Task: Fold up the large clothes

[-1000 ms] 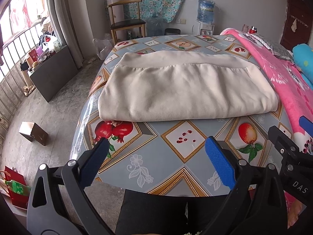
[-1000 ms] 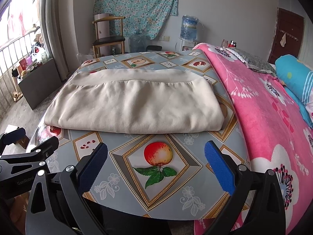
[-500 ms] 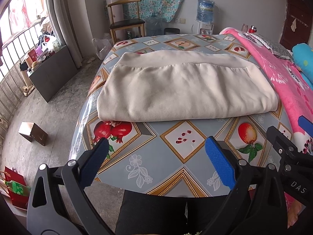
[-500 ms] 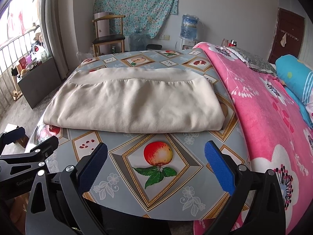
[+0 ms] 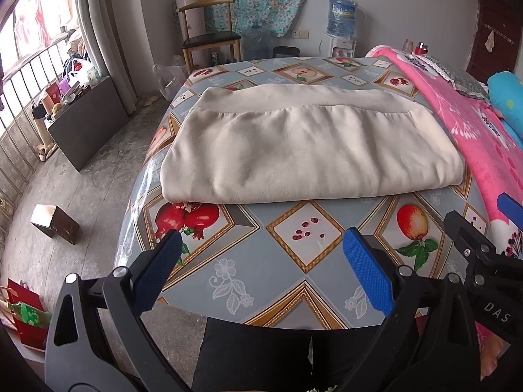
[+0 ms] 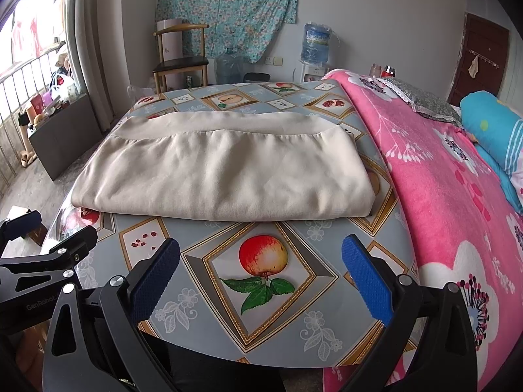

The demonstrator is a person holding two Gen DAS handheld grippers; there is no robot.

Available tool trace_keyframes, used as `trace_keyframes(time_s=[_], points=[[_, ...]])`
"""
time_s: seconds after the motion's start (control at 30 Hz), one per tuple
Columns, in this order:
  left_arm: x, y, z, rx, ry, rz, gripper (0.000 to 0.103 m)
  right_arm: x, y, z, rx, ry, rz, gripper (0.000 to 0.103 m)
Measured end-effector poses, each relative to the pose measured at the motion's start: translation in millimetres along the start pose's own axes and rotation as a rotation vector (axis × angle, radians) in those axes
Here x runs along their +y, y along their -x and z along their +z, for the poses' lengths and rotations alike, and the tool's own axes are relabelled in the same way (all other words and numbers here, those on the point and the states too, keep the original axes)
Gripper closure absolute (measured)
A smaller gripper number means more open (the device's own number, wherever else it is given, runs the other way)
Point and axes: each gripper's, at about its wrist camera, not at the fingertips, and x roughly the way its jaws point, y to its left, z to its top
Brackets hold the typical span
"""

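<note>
one soft beige garment (folded rectangular) on glossy tablecloth.

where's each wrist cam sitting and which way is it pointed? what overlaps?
Left wrist: behind the open left claw, held near the table's front edge, facing the folded beige garment; the right claw intrudes at right, and the person's dark-clad legs show below.
Right wrist: behind the open right claw, further right, same heading, pink blanket alongside; the left claw shows at left.
Shared: garment, fruit-print tablecloth, wooden chair, water dispenser.
</note>
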Motion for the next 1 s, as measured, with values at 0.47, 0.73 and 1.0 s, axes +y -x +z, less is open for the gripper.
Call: trace_keyframes(time_s=[0.47, 0.73, 1.0], points=[[0.0, 0.1, -0.1, 0.0, 0.0, -0.001, 0.008, -1.6, -1.1, -0.8, 0.004, 0.001, -0.003, 0.006], [0.9, 0.0, 0.1, 0.0, 0.0, -0.001, 0.008, -3.5, -1.5, -2.0, 0.005, 0.004, -0.006, 0.006], [0.9, 0.1, -0.1, -0.001, 0.0, 0.0, 0.008, -2.8, -1.2, -1.6, 0.005, 0.003, -0.007, 0.006]])
